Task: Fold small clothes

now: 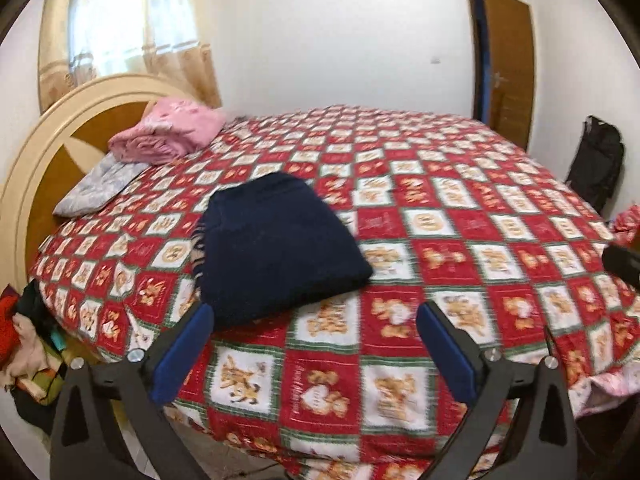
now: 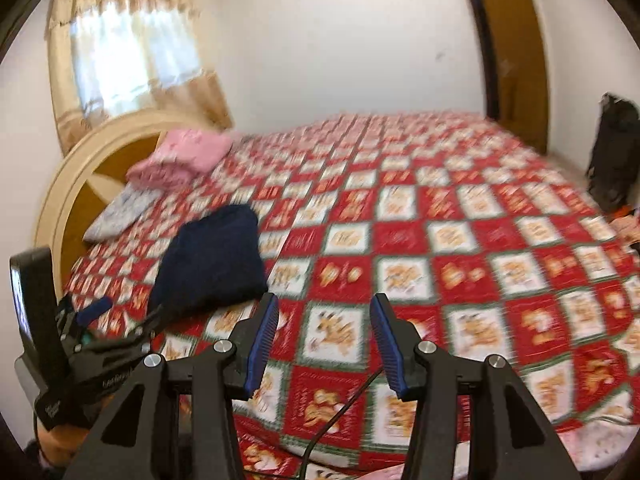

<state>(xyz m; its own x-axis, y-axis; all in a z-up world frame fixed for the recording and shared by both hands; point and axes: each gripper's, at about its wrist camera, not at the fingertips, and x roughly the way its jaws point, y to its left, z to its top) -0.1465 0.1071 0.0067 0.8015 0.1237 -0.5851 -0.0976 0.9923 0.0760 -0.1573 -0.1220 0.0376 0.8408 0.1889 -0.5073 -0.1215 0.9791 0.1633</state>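
Observation:
A folded dark navy garment [image 1: 280, 244] lies flat on the red patchwork bedspread [image 1: 460, 224], toward the left side of the bed. My left gripper [image 1: 316, 312] stands wide open just short of the garment's near edge, with nothing between its blue pads. In the right wrist view the same navy garment [image 2: 212, 264] lies ahead and to the left. My right gripper [image 2: 324, 304] is partly open and empty over the bedspread [image 2: 460, 240], apart from the garment. The left gripper [image 2: 96, 308] shows at the lower left of that view.
A folded pink blanket [image 1: 168, 132] and a pale patterned pillow [image 1: 100, 188] rest by the curved headboard [image 1: 44, 152]. Loose clothes [image 1: 24, 344] pile up left of the bed. A black bag [image 1: 596, 164] stands near the brown door [image 1: 508, 64]. A black cable [image 2: 340, 412] trails over the bed's near edge.

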